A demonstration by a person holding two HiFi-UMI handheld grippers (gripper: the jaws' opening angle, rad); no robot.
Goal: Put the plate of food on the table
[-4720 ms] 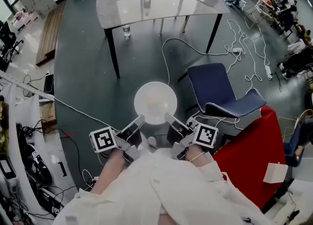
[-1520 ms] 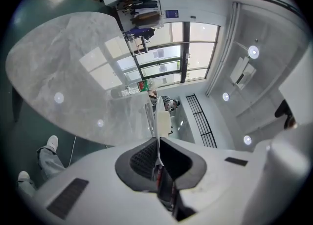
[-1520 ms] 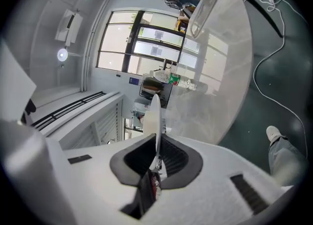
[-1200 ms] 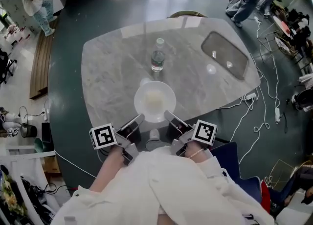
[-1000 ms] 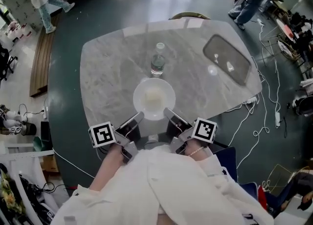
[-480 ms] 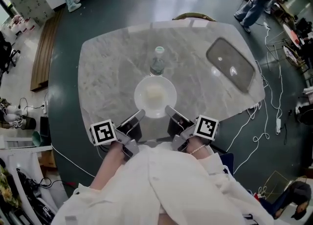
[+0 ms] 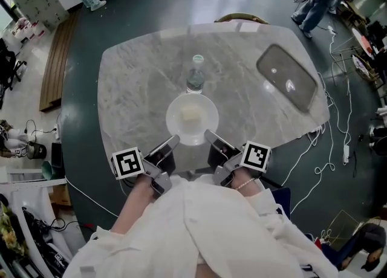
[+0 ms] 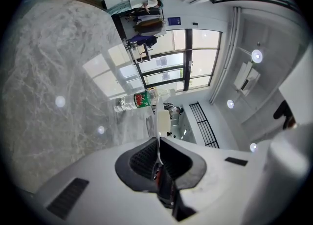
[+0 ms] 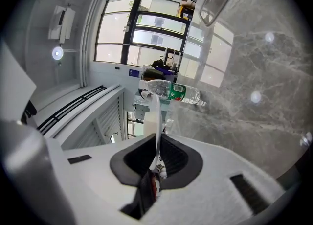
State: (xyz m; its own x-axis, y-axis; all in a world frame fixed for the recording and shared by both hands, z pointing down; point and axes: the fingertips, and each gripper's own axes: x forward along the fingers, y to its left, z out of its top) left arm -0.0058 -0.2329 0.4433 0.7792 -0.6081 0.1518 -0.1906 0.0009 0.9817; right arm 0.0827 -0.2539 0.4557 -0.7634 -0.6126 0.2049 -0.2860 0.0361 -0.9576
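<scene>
In the head view, the plate (image 7: 192,118), with pale food at its middle, is over the grey marble counter (image 7: 139,89), just short of a water bottle (image 7: 195,77). The left tool (image 7: 173,142) and right tool (image 7: 209,135) meet its near rim. In the left gripper view, the jaws are clenched on the plate's thin edge. In the right gripper view, the jaws pinch that rim likewise.

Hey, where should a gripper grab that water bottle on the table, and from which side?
Its labelled midsection, coming in level from left or right. The water bottle stands upright, slim and round, and the plate crowds its near side.
</scene>
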